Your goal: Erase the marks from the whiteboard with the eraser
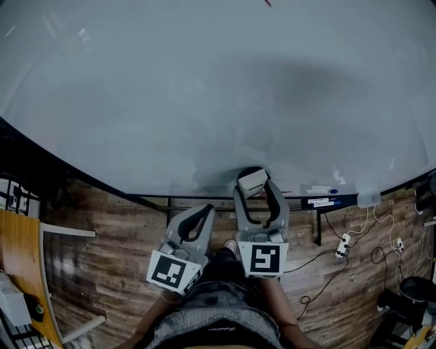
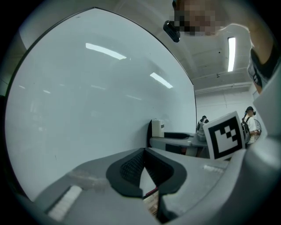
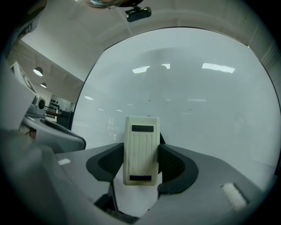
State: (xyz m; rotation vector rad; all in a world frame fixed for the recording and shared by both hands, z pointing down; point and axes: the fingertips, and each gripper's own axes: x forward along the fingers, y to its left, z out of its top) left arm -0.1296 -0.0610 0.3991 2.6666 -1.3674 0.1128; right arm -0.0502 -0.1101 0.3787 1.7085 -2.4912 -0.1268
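Right gripper (image 3: 141, 162): it's squeezing the eraser (image 3: 141, 149) between both dark pads, one pad pressing on each long side, so it's clamped and carrying something.

Eraser: a cream block with a ribbed back that's facing the gripper camera and standing upright between the fingers. In the head view the eraser (image 1: 251, 179) is sitting low against the bottom part of the whiteboard (image 1: 204, 88), just above the ledge. Can't tell if it's actually touching the surface.

Left gripper (image 2: 144, 151): the pads are meeting at the tips with nothing between them, so it's closed and empty. In the head view the left gripper (image 1: 203, 211) is hanging lower, beside the right gripper (image 1: 255, 184) and below the board's bottom edge.

Whiteboard: it's looking almost totally clean and is filling most of every view. One tiny red mark (image 1: 267, 3) is showing at the very top edge, well away from the eraser.

Marker tray (image 1: 300, 198): it's running along the board's bottom edge, with a couple of markers (image 1: 320, 202) lying on it to the right of the eraser.

Floor (image 1: 102, 225): wood planks, with white cables (image 1: 344, 242) trailing at the right.
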